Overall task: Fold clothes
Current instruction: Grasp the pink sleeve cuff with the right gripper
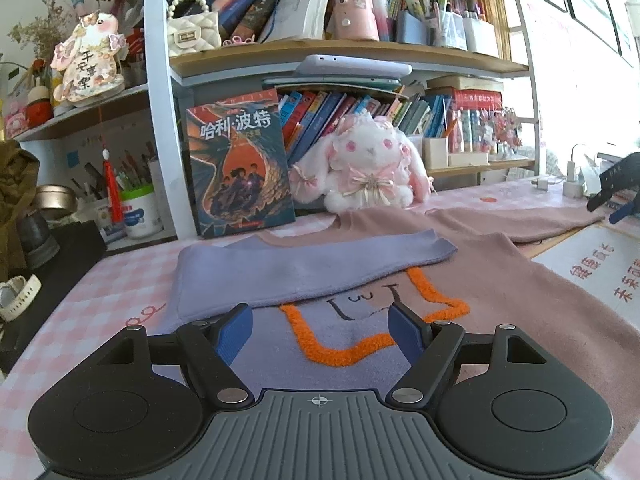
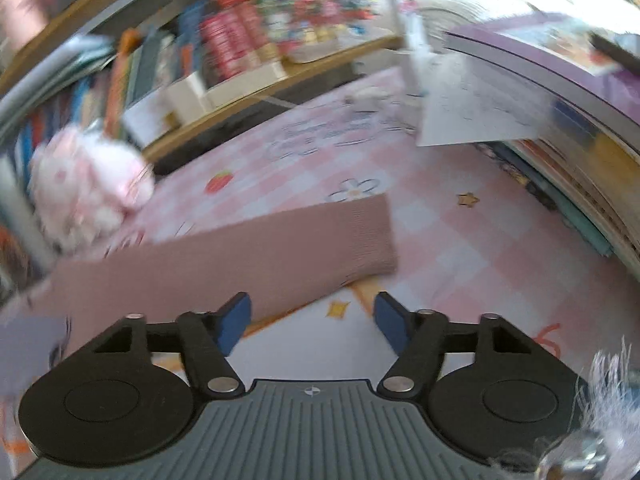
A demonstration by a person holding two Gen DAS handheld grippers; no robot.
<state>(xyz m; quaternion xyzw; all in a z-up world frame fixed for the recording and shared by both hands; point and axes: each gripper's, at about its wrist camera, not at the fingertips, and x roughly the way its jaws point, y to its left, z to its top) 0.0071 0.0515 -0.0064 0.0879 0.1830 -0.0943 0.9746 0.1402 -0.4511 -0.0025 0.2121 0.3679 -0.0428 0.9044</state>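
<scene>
Sweater (image 1: pixel 500 280) lies flat on your checked tablecloth (image 2: pixel 460 232), lilac sleeve (image 1: pixel 304 272) already folded across its chest, pink sleeve (image 2: pixel 240 256) still outstretched; left gripper (image 1: pixel 320 328) and right gripper (image 2: pixel 312 320) hover with jaws apart, empty.

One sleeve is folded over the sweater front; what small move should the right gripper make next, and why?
Probably lower the open right gripper onto the pink sleeve near its cuff and close, since that sleeve lies flat and outstretched, unfolded, and the jaws hold nothing.

Left tool (image 1: pixel 320 330), right tool (image 2: pixel 312 322): black linkages, blue pads, silver rivets.
</scene>
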